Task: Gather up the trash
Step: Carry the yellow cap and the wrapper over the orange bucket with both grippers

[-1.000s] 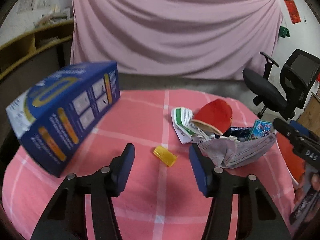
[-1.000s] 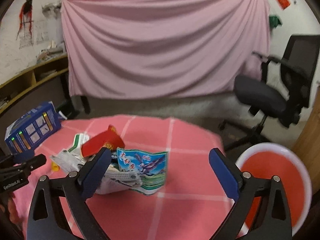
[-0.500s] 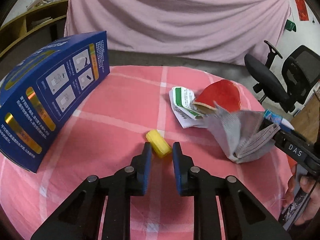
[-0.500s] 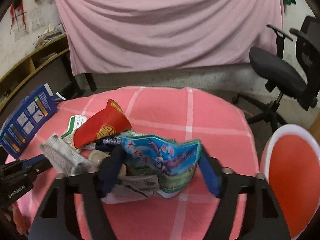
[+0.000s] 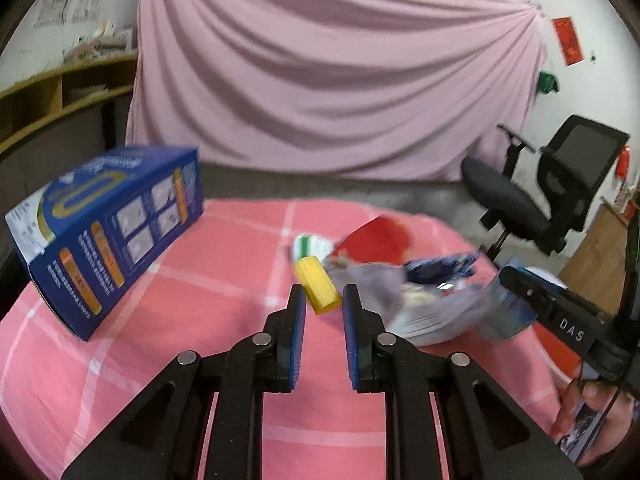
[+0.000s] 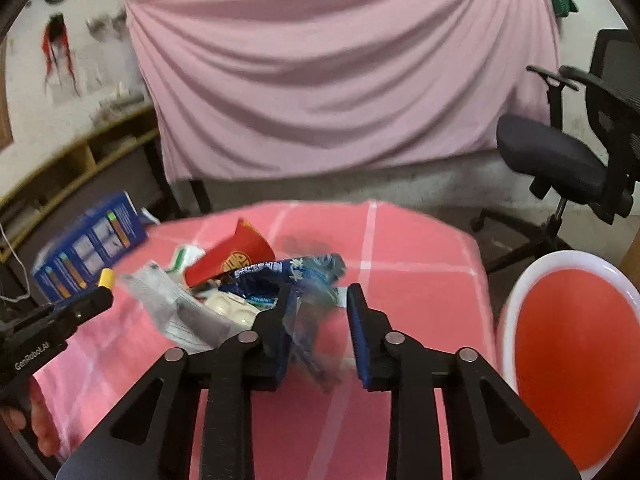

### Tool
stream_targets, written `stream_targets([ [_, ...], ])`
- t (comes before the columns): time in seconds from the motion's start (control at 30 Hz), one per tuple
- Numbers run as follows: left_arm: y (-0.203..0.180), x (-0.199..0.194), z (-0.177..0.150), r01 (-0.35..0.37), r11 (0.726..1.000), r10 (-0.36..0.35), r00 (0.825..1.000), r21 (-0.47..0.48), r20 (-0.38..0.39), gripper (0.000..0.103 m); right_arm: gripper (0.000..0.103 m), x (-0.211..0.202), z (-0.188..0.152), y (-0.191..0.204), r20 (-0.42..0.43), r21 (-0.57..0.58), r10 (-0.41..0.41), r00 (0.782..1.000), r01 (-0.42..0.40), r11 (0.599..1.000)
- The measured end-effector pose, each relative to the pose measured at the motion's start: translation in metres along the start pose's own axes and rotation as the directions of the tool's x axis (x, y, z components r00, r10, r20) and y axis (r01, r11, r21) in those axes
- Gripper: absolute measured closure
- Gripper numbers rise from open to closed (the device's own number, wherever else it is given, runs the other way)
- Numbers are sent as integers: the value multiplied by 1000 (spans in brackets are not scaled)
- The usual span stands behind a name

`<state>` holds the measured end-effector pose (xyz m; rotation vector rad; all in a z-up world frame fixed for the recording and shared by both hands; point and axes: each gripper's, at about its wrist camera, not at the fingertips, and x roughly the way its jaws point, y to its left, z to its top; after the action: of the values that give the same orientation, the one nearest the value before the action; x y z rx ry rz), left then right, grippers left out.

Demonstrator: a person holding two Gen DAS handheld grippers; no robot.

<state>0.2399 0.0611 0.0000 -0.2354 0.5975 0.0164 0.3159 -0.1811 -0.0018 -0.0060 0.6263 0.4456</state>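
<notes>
Left gripper (image 5: 323,304), clenched on a small yellow plastic piece (image 5: 317,289), which is gripped at its near end between the blue pads and lifted clear of the pink checked tablecloth (image 5: 224,248). Right gripper (image 6: 320,312), clamped on a blue printed wrapper (image 6: 308,276), blurred, which hangs crumpled between its fingers. Landmark: the trash pile at the cloth's centre, comprising a red envelope (image 6: 236,256), a grey face mask (image 6: 176,312) and a green-and-white paper (image 5: 310,245). The yellow piece sits just left of the pile; the wrapper is at its right edge. A blue carton (image 5: 108,232) stands well left of the pile; a red bin with a white rim (image 6: 572,352) lies to its right, beyond the table edge.
</notes>
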Motion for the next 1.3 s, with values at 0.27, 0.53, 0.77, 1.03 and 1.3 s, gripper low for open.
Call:
stream_targets([
  [0.27, -56, -7, 12, 40, 997, -43, 998, 62, 54, 88, 91, -16, 0, -26, 38, 20, 10, 999, -11, 1000],
  [0.53, -50, 18, -6, 18, 1000, -18, 997, 6, -76, 88, 41, 8, -7, -42, -97, 79, 135, 986, -128, 989],
  [0.77, -36, 23, -4, 43, 998, -47, 993, -43, -110, 88, 23, 31, -10, -29, -195, -30, 189, 962, -199, 980],
  [1.03, -30, 27, -7, 71, 996, -79, 988, -62, -131, 88, 34, 75, 0, -37, -298, 36, 240, 924, -240, 970],
  [1.3, -36, 26, -5, 66, 997, -70, 989, -35, -130, 88, 89, 72, -4, -42, -303, 88, 294, 907, -280, 956],
])
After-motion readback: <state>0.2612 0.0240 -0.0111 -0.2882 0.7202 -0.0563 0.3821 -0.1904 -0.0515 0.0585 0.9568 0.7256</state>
